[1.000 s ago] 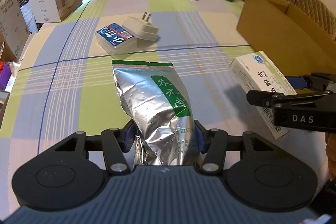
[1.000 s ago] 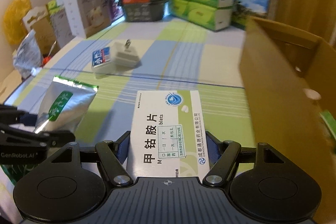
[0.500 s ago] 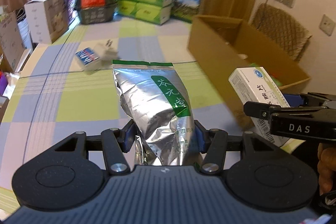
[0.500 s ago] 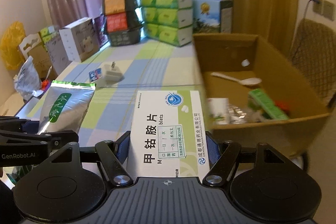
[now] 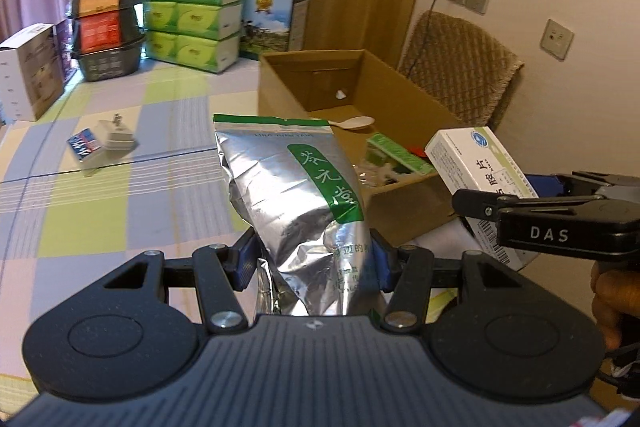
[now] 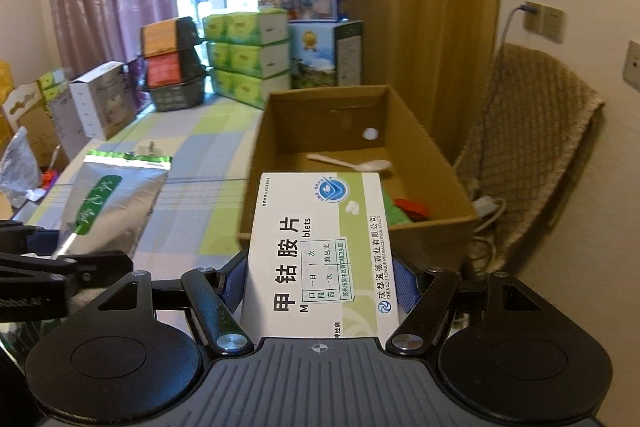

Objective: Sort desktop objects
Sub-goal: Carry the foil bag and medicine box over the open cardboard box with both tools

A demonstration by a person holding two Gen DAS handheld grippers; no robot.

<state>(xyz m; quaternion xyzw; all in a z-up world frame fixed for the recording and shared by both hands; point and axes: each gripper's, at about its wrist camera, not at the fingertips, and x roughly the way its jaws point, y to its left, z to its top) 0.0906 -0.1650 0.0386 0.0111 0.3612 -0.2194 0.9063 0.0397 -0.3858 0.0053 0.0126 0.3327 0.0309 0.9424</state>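
Silver foil pouch with green label [image 5: 298, 195] clamped at its lower end between the blue-padded fingers of the left gripper [image 5: 312, 261], held upright and clear of the tabletop, near corner of the box behind it. White and green cardboard medicine box [image 6: 320, 251] gripped at its lower half by the right gripper [image 6: 320, 281], jaws clenched on both sides, carried in front of the box's near wall. Both items aloft side by side, pouch to the left, medicine box to the right.

Open brown cardboard box [image 6: 416, 143] at the right edge of the table, holding a white plastic spoon [image 6: 352, 163], a green flat packet [image 5: 398, 155] and a red item [image 6: 410, 207], partly hidden.

Checked pastel tablecloth [image 5: 120, 195] covering the table. White plug adapter [image 5: 116, 137] touching a small blue and white packet [image 5: 84, 145], well apart from the box. Stacked green tissue packs [image 5: 192, 19] at the far end. Woven beige chair back [image 6: 536, 131] beyond the box.
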